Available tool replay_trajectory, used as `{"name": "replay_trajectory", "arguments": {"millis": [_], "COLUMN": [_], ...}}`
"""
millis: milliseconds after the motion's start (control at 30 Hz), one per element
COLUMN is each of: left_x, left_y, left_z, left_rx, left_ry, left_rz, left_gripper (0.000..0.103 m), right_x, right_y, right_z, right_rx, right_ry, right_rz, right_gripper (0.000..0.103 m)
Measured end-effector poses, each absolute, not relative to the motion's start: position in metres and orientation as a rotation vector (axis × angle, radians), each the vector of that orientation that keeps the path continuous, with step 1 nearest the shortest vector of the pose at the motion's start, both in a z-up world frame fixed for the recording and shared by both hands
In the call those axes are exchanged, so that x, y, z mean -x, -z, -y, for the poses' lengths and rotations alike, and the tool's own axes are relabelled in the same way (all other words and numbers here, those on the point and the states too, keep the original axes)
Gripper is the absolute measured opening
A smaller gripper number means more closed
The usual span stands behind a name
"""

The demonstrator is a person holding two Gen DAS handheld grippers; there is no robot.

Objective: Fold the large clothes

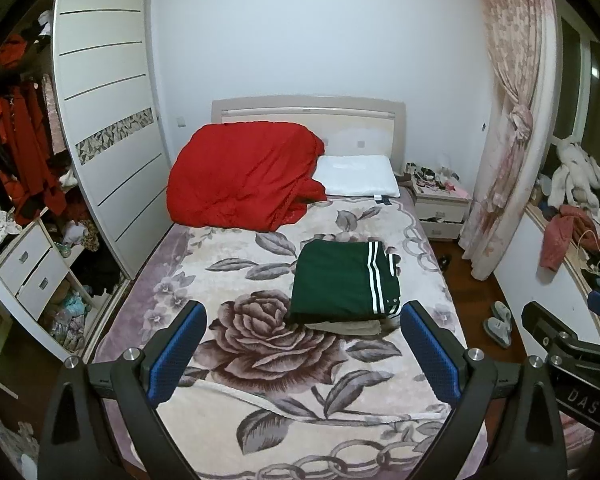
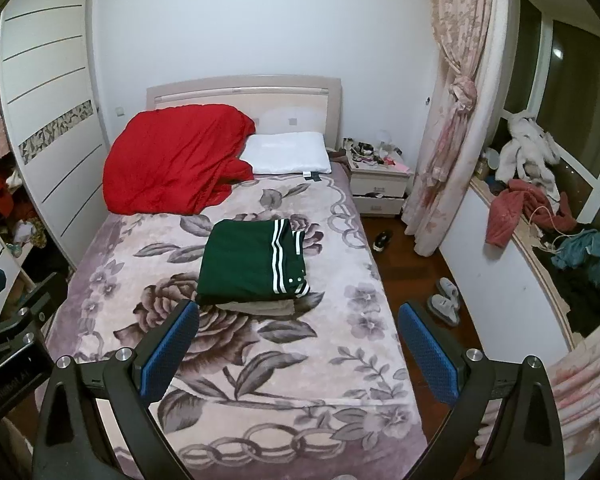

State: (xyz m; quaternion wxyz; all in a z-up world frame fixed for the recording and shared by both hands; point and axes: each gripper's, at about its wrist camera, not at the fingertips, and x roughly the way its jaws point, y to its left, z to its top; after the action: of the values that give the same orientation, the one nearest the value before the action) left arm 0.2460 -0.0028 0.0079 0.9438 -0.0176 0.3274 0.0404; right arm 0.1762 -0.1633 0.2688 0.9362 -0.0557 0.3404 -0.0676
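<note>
A dark green garment with white stripes point(image 1: 340, 280) lies folded in a neat square on the bed, on top of a folded beige piece point(image 1: 342, 326). It also shows in the right wrist view point(image 2: 248, 264). My left gripper point(image 1: 304, 344) is open and empty, held above the foot of the bed, short of the green garment. My right gripper point(image 2: 300, 340) is open and empty, over the bed's right front part. The right gripper also shows at the right edge of the left wrist view point(image 1: 572, 340).
The bed has a floral blanket point(image 1: 260, 360), a red quilt point(image 1: 240, 176) and a white pillow point(image 1: 356, 176) at the head. An open wardrobe point(image 1: 24, 168) stands left. A nightstand point(image 2: 380, 184), slippers point(image 2: 444, 300) and a cluttered windowsill point(image 2: 540, 208) are right.
</note>
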Motion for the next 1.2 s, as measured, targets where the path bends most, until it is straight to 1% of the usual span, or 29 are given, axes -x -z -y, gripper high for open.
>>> {"name": "replay_trajectory", "arguments": {"millis": [1200], "left_x": [-0.2360], "left_y": [-0.0144], "left_z": [0.0023], "left_rx": [0.030], "left_ry": [-0.108], "left_rz": [-0.640], "left_gripper": [0.100], "right_x": [-0.1774], "right_y": [-0.2745], "right_z": [0.1663], "right_rx": [0.114], "right_ry": [0.123], "right_rz": [-0.676], "right_gripper": [0.102]}}
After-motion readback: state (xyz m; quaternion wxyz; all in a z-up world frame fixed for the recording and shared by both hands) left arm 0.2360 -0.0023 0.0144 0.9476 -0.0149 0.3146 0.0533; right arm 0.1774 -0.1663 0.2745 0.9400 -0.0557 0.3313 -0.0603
